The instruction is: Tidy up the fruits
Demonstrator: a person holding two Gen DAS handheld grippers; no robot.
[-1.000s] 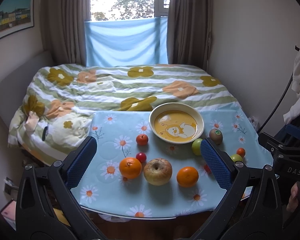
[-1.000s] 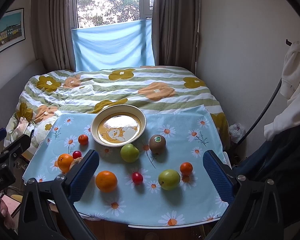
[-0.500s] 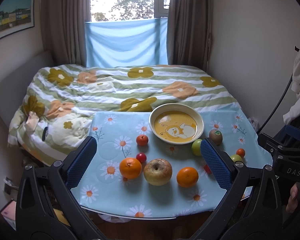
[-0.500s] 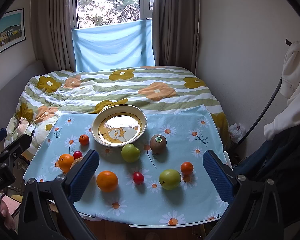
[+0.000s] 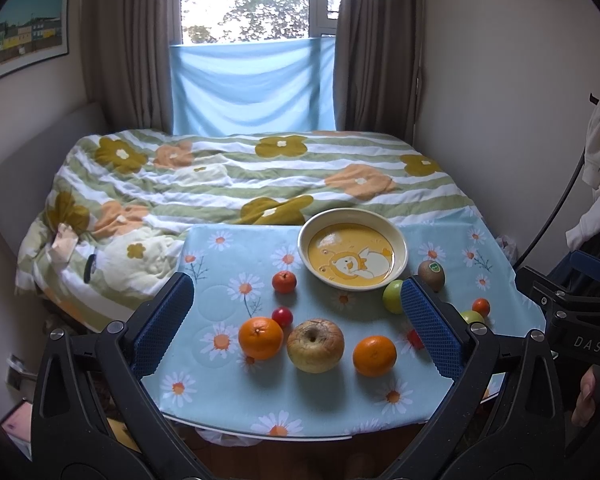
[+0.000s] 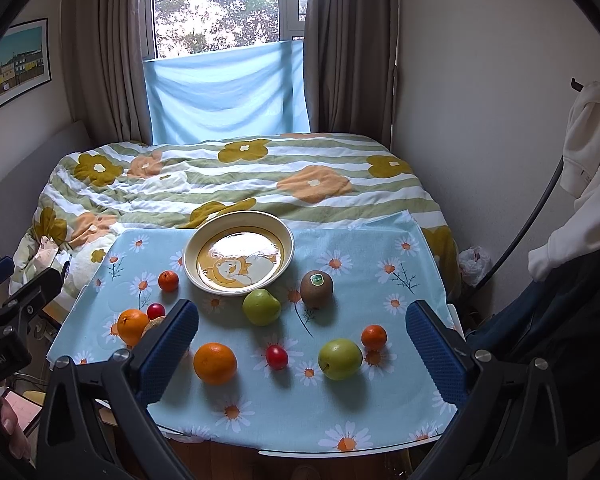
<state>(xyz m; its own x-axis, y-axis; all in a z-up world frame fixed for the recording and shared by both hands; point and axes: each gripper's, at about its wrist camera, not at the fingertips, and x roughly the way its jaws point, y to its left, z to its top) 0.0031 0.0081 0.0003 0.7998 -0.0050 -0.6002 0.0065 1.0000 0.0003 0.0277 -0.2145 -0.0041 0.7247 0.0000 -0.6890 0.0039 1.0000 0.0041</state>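
Observation:
A yellow bowl [image 5: 400, 240] [image 6: 288, 236] with a cartoon print stands empty at the back of the table. Loose fruit lies on the blue daisy cloth [image 5: 220, 396]: two oranges [image 5: 260, 337] [image 5: 374, 355], a yellowish apple [image 5: 315, 345], a kiwi [image 6: 316, 289], two green apples [image 6: 261, 306] [image 6: 339, 359], small red fruits [image 6: 277, 357] and small tangerines [image 6: 168, 280] [image 6: 373, 337]. My left gripper [image 5: 298, 324] is open above the apple and oranges. My right gripper [image 6: 302, 344] is open above the front fruits. Both are empty.
A bed with a striped flowered quilt [image 5: 240, 176] lies behind the table. Curtains and a window are at the back. A white garment [image 6: 588, 176] hangs at the right wall. The table's front edge [image 6: 340, 451] is just below the grippers.
Almost nothing; the right wrist view has crept very slightly closer to the table. Both grippers stay open and no fruit has moved.

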